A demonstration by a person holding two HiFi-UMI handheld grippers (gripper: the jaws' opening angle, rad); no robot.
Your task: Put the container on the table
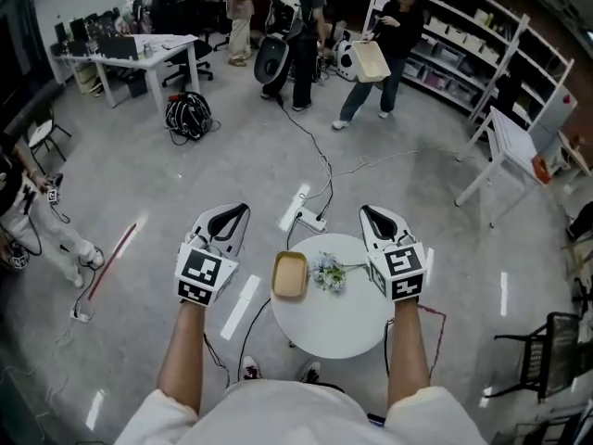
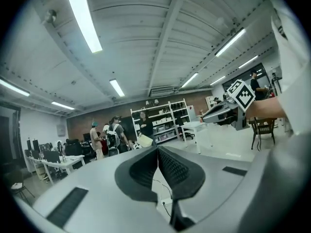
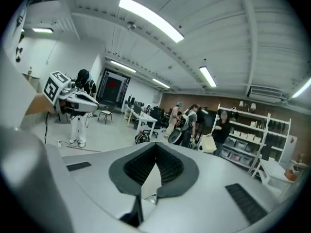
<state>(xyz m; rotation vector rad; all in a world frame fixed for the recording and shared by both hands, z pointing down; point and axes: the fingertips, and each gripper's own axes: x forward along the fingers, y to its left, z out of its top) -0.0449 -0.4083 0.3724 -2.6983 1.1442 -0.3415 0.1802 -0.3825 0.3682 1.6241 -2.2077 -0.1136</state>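
Observation:
A tan rectangular container (image 1: 289, 275) lies on the small round white table (image 1: 334, 327), at its left side. Beside it rests a small bunch of pale flowers (image 1: 327, 272). My left gripper (image 1: 241, 209) is held up left of the table and my right gripper (image 1: 367, 211) above the table's right part. Both point forward, away from the container, with nothing in them. In the left gripper view the left gripper's (image 2: 158, 149) dark pads meet at the tips. The right gripper (image 3: 156, 145) in its own view is likewise shut and empty.
A white power strip (image 1: 298, 213) and a black cable (image 1: 320, 160) lie on the floor beyond the table. Several people stand at the back near shelves (image 1: 463, 54). A white desk (image 1: 139, 54) is at far left, a folding table (image 1: 505, 146) at right, a black chair (image 1: 547, 350) at lower right.

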